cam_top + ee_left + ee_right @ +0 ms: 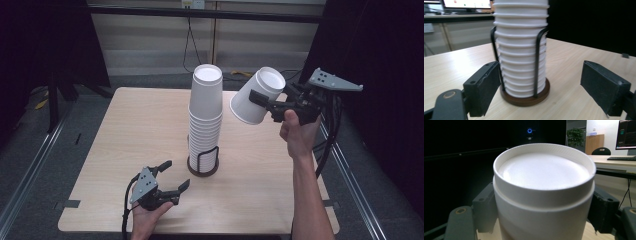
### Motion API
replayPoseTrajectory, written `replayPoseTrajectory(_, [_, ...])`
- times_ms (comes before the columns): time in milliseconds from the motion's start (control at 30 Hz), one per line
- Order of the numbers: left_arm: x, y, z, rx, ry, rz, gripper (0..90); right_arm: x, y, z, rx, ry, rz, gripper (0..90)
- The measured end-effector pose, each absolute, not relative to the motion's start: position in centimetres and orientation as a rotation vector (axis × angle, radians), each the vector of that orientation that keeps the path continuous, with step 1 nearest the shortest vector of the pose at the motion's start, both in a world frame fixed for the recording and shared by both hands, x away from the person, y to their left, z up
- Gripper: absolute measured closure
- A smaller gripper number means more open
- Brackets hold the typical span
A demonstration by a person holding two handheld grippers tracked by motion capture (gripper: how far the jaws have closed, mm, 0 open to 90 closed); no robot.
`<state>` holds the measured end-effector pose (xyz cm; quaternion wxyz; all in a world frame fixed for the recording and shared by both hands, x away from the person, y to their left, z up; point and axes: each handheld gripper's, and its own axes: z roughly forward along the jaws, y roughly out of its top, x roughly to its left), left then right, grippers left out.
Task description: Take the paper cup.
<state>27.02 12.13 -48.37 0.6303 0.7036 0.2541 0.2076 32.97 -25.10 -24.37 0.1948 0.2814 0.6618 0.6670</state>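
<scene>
Pale wood grain covers the square table [115, 150], which spans the middle of the high view with grey floor around it. Near the table's centre stands a tall stack of white paper cups [205, 120], all upside down, with the flat base of the top cup facing up. The lower part of the stack sits inside a black wire cup holder [203, 167] with a round dark brown base. In the left gripper view the wire uprights hug the ribbed rims of the stack [520, 37], and the base [524, 100] rests flat on the wood.

To the right of the stack's top, raised above the table and apart from the stack, is a single white paper cup [245, 107]. It is tilted, with its closed base up and to the far right and its open mouth down and to the left. The right gripper [257, 102] grasps this cup across its side wall, held by the person's right hand [297, 132]. In the right gripper view the two black jaws press on either side of the cup [544, 177], just below its base rim.

The left gripper [176, 174] lies low at the near edge of the table, just near-left of the holder, in the left hand [147, 217]. Its jaws are spread wide and released, with nothing between the pads, and they point at the holder without touching it.
</scene>
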Motion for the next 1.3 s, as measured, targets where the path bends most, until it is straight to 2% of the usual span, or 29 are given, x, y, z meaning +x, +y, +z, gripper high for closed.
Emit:
replayPoseTrajectory(433, [27.4, 10.6, -46.8, 1.669, 0.526, 0.404, 15.8, 31.2, -24.2, -28.1, 0.803, 1.926, 1.827, 23.2])
replayPoseTrajectory(1300, [27.6, 8.3, -45.0, 1.663, 0.43, 0.335, 15.9, 29.6, -23.7, -34.7, 0.856, 2.008, 1.84, 23.4])
